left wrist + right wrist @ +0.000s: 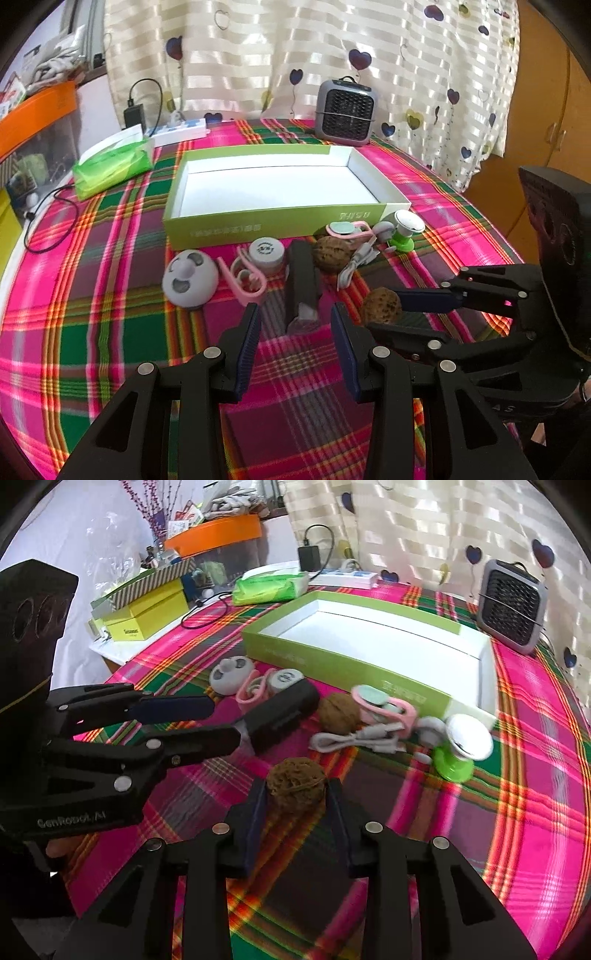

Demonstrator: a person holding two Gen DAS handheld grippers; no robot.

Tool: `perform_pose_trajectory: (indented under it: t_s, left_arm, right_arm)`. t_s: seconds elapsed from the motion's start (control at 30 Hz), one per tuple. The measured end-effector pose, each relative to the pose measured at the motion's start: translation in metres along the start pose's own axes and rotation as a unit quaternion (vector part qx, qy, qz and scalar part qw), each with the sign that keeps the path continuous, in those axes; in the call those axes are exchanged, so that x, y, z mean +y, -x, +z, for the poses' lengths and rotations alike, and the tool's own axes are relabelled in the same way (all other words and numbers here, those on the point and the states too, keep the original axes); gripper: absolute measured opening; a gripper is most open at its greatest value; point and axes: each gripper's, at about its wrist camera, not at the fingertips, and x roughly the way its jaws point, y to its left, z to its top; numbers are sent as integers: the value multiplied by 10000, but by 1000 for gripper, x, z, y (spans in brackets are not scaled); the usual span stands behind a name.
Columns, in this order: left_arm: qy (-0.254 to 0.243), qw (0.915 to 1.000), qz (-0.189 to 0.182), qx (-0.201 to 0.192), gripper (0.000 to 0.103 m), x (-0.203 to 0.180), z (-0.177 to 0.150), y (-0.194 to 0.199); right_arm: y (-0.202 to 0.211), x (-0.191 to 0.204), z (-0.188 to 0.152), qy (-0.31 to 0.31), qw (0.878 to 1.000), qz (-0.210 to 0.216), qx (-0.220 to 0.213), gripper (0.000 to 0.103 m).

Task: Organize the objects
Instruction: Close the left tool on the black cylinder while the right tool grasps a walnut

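Near walnut: I saw it brown and wrinkled, pinched between my right gripper's pads.
Second walnut: lay beside the black case.
Green box: open, white inside, nothing in it.
Pink clips: lay among the grey round pieces before the box.

The print on the green box's front wall is too small and blurred to read. Beside that box, the white-headed green-footed gadget is smeared by motion blur. In front of the box, the right gripper's pads cover the near walnut's sides
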Motion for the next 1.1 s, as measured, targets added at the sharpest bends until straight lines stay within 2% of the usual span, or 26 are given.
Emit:
perform_pose_trajectory:
  t_s: [0.53, 0.6, 0.67, 0.7, 1.1]
  left_arm:
    - [-347, 9986, 234, 317, 37, -14, 16, -34]
    - [-359, 9983, 271, 363, 35, -14, 16, -37]
    - [-360, 9981, 314, 397, 24, -13, 15, -40]
    - [-351, 9980, 329, 415, 23, -12, 15, -41]
    - [-322, 9990, 231, 219, 22, -15, 13, -28]
  right_arm:
    - [8, -15, -5, -122, 9999, -1, -88, 34]
    - [9, -16, -5, -135, 9999, 4, -98, 34]
    - [9, -17, -5, -150, 9998, 5, -106, 34]
    - [9, -17, -5, -156, 9998, 7, -110, 34]
    - [12, -20, -4, -212, 9996, -52, -189, 34]
